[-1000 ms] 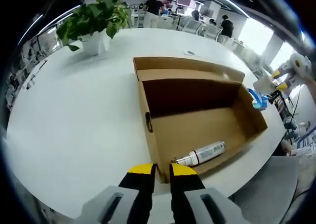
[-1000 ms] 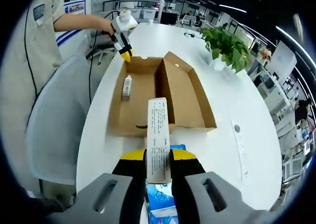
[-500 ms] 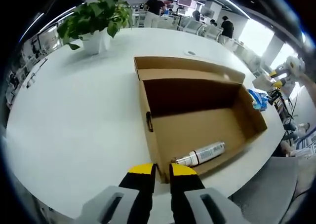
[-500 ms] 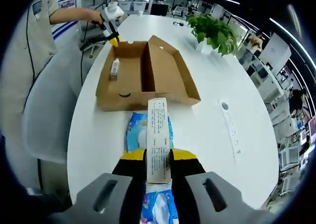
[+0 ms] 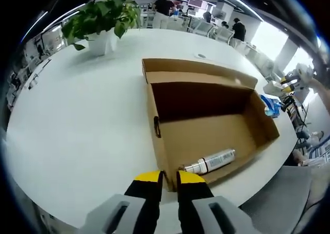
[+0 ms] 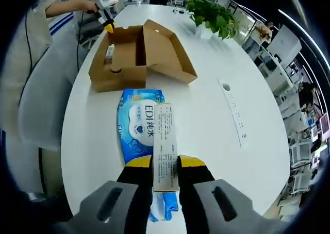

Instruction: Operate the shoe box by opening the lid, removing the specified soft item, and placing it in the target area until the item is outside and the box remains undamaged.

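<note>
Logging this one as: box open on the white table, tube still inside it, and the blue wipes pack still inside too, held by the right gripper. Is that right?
Not quite. The wipes pack is outside the box, hanging over the table in front of it, as the right gripper view shows. The rest stands: the box is open, the tube lies inside, and the right gripper holds the pack.

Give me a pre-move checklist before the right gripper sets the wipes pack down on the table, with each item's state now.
1. Wipes pack out of the shoe box: ok, it hangs over the table, clear of the box.
2. Right gripper hold: ok, jaws shut on the pack's white label flap.
3. Table below the pack free of objects: cannot tell, the pack hides it.
4. Box undamaged: ok, lid open, walls show no tear.
5. Left gripper steadying the box: ok, jaws shut on its near wall.
6. Bottle inside the box: ok, lying on the box floor.
</note>
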{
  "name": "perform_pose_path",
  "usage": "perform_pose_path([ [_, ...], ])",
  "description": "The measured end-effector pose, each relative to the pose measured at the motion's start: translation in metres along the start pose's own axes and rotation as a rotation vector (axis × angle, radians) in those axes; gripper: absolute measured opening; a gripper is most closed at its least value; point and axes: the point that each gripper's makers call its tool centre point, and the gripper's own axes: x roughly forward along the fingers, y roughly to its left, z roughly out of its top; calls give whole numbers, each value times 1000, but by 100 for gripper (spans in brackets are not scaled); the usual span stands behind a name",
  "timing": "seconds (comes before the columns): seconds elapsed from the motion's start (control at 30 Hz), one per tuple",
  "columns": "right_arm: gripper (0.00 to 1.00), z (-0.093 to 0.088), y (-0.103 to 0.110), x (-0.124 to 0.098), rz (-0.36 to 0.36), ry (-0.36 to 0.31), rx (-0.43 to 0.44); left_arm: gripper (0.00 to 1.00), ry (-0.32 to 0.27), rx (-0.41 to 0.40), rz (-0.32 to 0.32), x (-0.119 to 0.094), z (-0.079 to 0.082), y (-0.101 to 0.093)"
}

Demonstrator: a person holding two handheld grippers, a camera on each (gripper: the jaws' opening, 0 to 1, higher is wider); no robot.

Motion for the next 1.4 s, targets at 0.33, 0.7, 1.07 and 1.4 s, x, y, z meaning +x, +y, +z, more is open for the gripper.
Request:
perform_pose_path([
  [0.33, 15, -30, -18, 13, 2, 67, -8, 10, 3, -5, 0, 1, 0, 0],
  [0.7, 15, -58, -32, 28, 13, 141, -21, 10, 7, -3, 3, 2, 1, 0],
  [1.07, 16, -80, -35, 38, 43, 189, -28, 10, 9, -2, 7, 2, 0, 0],
  [1.4, 16, -110, -37, 40, 46, 294, -87, 10, 12, 4, 9, 2, 0, 1],
])
